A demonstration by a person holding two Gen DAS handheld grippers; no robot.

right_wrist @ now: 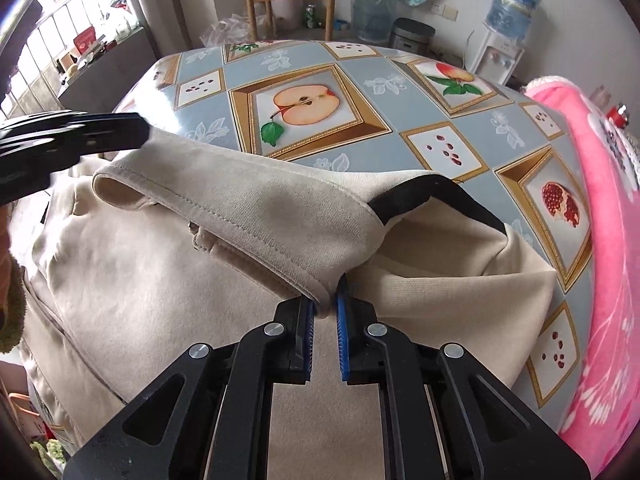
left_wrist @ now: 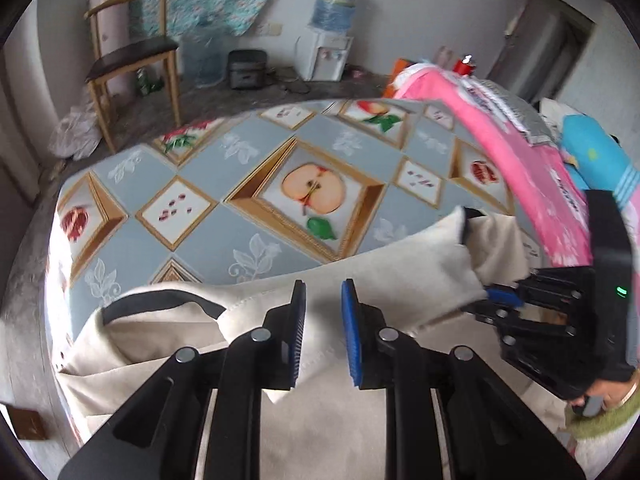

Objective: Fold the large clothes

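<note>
Across the near half of the fruit-patterned table [right_wrist: 400,92] the cream garment [right_wrist: 168,280] sprawls left to right, its hem pinched in the right tongs [right_wrist: 325,312] while the left tongs [left_wrist: 323,312], narrow, seemingly hold cloth.

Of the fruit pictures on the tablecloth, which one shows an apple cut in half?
The large framed picture just beyond the beige garment: pale flesh and seeds show. The others show a whole apple or pomegranates.
</note>
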